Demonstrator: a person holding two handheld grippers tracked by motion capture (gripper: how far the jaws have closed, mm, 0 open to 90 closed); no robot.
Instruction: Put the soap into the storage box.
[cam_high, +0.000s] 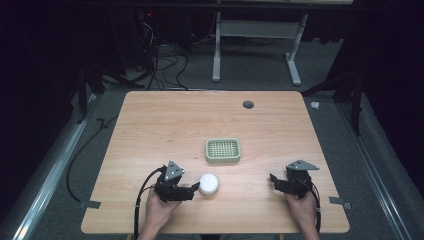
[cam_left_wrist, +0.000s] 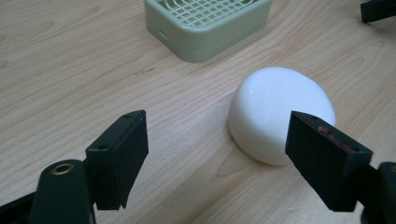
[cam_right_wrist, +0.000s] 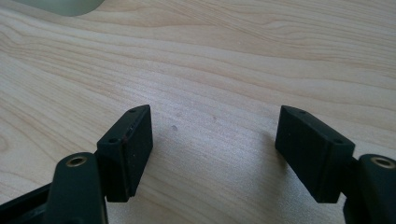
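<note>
White soap bar (cam_left_wrist: 280, 116) sits just ahead of the left gripper (cam_left_wrist: 217, 154), jaws apart to grasp it; right gripper (cam_right_wrist: 212, 144) waits, jaws apart

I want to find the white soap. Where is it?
In the high view the soap lies on the table near its front edge, just off the open left gripper and in front of the green dish.
</note>
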